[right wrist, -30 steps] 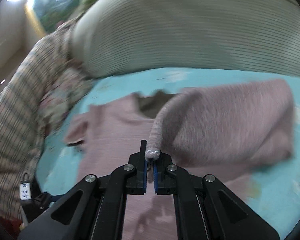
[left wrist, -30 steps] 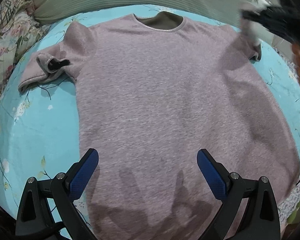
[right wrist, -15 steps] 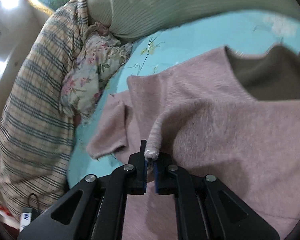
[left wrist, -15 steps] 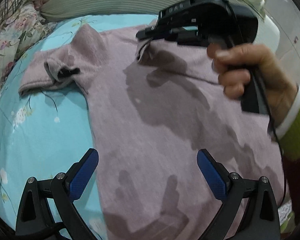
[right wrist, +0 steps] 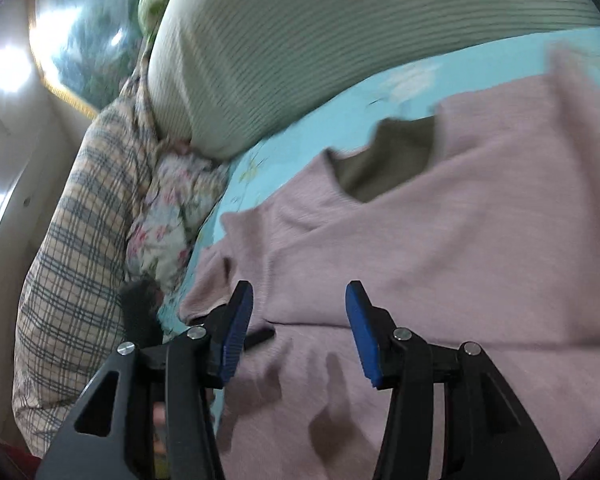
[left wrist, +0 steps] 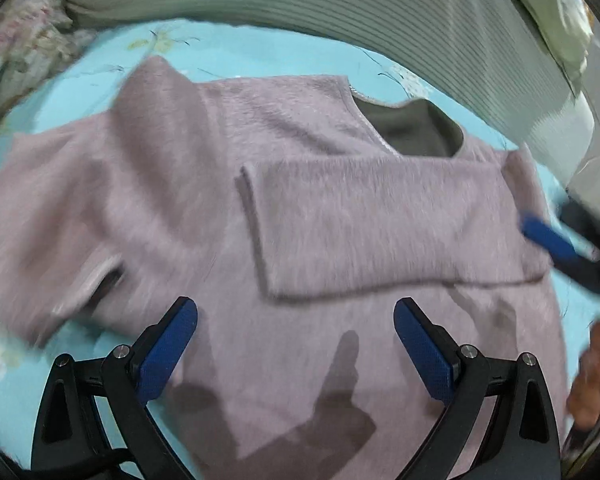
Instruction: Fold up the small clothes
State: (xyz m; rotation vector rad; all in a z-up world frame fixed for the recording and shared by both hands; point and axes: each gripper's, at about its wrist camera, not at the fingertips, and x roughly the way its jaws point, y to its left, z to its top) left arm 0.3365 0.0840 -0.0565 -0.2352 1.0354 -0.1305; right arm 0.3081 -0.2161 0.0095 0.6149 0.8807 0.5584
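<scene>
The pink top lay flat on the bed, one sleeve folded across the chest. The unfolded sleeve lay nearer the left gripper. The left gripper and the right gripper had jaws wide apart, empty.

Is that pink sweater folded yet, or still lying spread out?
Partly folded: one sleeve lies across the sweater's chest; the other sleeve remains spread.
</scene>
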